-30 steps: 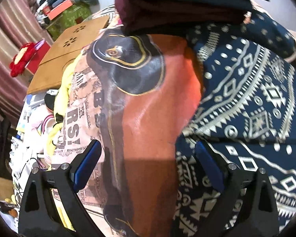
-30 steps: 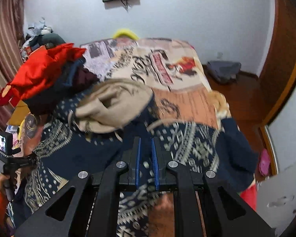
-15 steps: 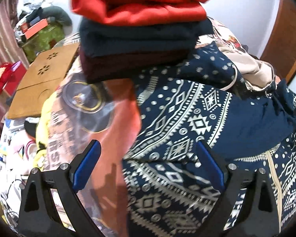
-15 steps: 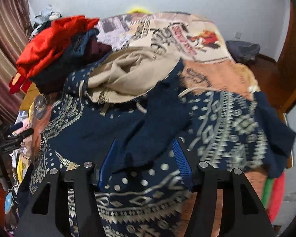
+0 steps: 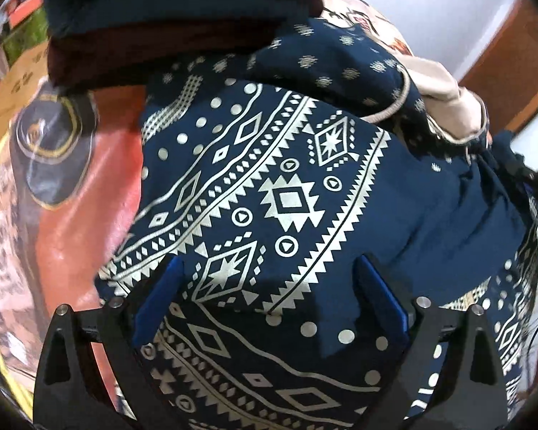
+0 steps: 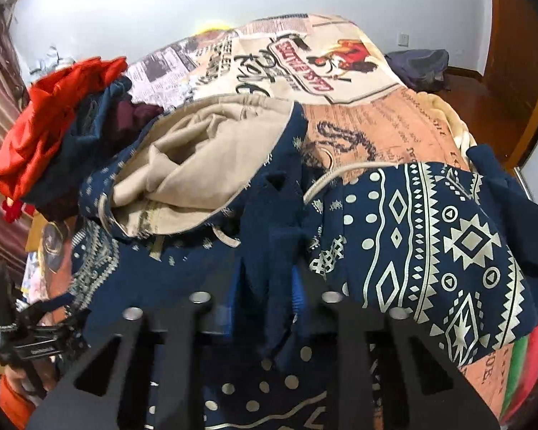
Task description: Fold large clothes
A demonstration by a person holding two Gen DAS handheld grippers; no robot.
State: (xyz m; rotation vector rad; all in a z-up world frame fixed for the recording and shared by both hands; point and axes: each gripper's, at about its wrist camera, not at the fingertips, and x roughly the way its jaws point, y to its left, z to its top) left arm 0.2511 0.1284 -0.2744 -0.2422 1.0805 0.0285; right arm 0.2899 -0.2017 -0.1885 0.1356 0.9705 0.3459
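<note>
Left wrist view: our left gripper hovers with its 2 blue-padded fingers spread wide over the navy patterned garment, no cloth between them. The garment lies across the printed bedspread, its silver geometric pattern facing up, with a stack of folded clothes just behind it. From the right wrist view, our right gripper has its fingers drawn close together, pinching a raised fold of the same navy garment near its middle. A beige-lined hood sits bunched beyond the pinched fold, and the folded stack, topped by a red piece, rests at the bed's left edge. The bedspread stretches bare toward the far wall.
</note>
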